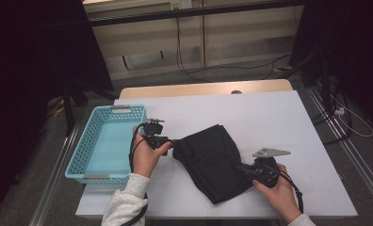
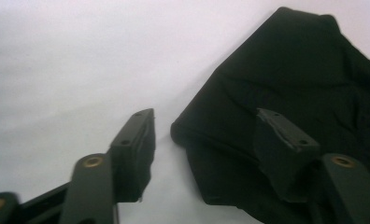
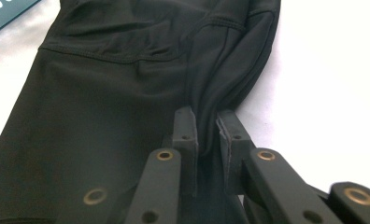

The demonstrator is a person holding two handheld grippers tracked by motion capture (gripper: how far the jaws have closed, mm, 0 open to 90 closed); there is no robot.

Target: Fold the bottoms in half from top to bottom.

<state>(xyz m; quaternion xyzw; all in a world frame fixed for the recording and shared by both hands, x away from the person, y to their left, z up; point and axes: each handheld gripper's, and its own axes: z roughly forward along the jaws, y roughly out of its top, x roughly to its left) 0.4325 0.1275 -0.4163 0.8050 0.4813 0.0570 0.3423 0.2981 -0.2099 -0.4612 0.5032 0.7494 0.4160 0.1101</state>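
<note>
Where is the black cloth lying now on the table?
In the high view the black cloth lies folded near the middle of the white table, right of the blue basket, between the left claw and the right claw.

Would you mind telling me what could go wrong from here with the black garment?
The left gripper stands open at the black garment corner, so only the right gripper pinches a fold; pulling may unfold it. That thin pinch could slip. The basket sits near the left hand, risking a bump.
</note>
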